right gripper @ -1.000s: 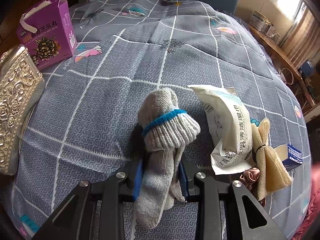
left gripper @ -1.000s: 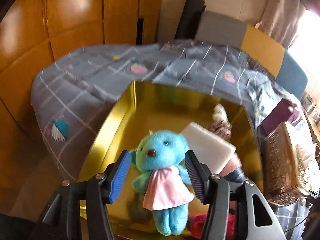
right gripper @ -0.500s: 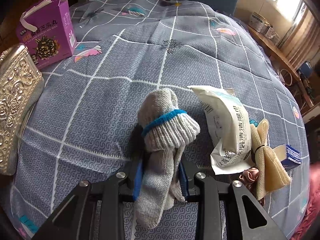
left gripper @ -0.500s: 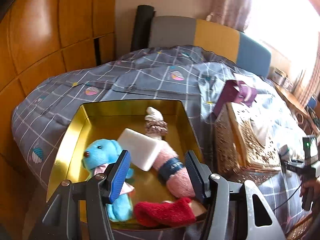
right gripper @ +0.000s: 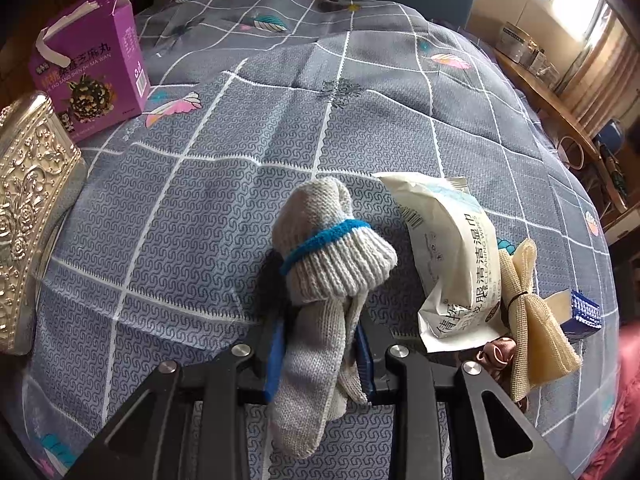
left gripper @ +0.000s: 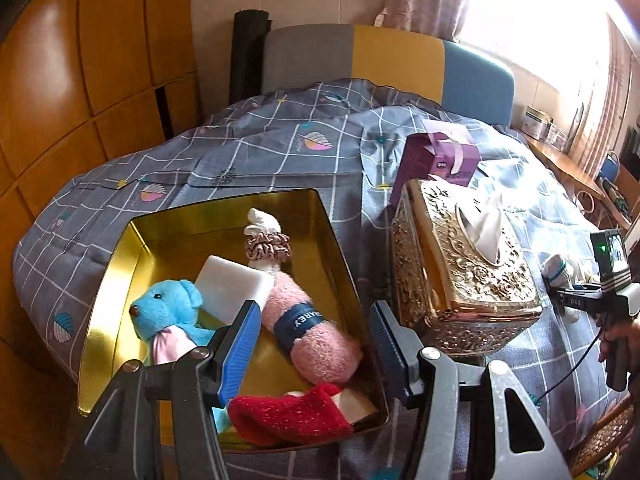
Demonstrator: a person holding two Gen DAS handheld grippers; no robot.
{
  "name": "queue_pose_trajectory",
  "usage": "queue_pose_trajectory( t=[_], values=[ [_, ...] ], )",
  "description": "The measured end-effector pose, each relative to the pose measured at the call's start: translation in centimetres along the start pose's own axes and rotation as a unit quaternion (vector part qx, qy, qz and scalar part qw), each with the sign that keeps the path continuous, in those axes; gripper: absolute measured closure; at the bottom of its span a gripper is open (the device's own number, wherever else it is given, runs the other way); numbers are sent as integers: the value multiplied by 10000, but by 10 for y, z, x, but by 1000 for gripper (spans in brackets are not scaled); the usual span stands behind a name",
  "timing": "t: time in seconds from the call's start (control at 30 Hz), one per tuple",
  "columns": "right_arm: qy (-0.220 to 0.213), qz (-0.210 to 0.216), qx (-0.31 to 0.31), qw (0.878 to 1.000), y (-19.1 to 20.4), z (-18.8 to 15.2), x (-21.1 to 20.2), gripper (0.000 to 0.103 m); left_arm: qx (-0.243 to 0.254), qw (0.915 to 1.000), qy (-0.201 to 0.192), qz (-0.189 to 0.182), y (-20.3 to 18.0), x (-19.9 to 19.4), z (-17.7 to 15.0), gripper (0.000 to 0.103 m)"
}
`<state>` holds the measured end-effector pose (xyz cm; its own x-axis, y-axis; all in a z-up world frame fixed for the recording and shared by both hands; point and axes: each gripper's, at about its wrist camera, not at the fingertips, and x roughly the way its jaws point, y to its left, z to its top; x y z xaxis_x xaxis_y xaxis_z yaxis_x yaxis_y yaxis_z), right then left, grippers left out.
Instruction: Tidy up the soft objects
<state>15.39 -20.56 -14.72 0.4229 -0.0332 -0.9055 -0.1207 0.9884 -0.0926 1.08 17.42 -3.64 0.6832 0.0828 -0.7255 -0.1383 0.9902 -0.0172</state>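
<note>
One bed (right gripper: 224,184), covered in a grey checked quilt, carries everything. On it stand one gold tin box (left gripper: 120,264), one embossed gold tissue box (left gripper: 452,280) and one purple carton (right gripper: 92,68).

Inside the tin box, counted: one pink sock roll (left gripper: 312,332) with a dark band, one blue teddy (left gripper: 164,312) in a pink dress, one red sock (left gripper: 288,416), one white foam block (left gripper: 232,288), one frilly scrunchie (left gripper: 267,245).

On the quilt beside the right tool: one wet-wipes pack (right gripper: 452,256), one beige mesh bundle (right gripper: 528,312), one small blue box (right gripper: 584,312), one pink scrunchie (right gripper: 496,356).

The left tool (left gripper: 310,348) stands open above the tin box's near edge, gripping nothing. The right tool (right gripper: 320,348) is clamped on one grey knitted glove roll (right gripper: 328,256) with a blue band, which lies on the quilt.

Against one second ago: the teddy, then between the left tool's fingers, now lies in the tin box at left, and the left view has swung right to take in the tissue box. The right tool and glove roll are unchanged.
</note>
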Motion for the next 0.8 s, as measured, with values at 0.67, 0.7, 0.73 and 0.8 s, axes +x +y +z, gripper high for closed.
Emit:
queue_pose_trajectory(
  t=[0.67, 0.7, 0.73, 0.8],
  values=[
    [14, 158, 487, 9987, -15, 7, 7, 73, 281, 9995, 20, -160, -20, 1, -2, 46],
    [17, 179, 540, 9984, -16, 7, 7, 73, 270, 9995, 17, -168, -19, 1, -2, 46],
    [16, 184, 568, 9982, -17, 7, 7, 73, 258, 9995, 12, -180, -17, 0, -2, 46],
    [8, 157, 571, 9982, -16, 7, 8, 73, 253, 9995, -1, -214, -13, -2, -2, 46]
  ],
)
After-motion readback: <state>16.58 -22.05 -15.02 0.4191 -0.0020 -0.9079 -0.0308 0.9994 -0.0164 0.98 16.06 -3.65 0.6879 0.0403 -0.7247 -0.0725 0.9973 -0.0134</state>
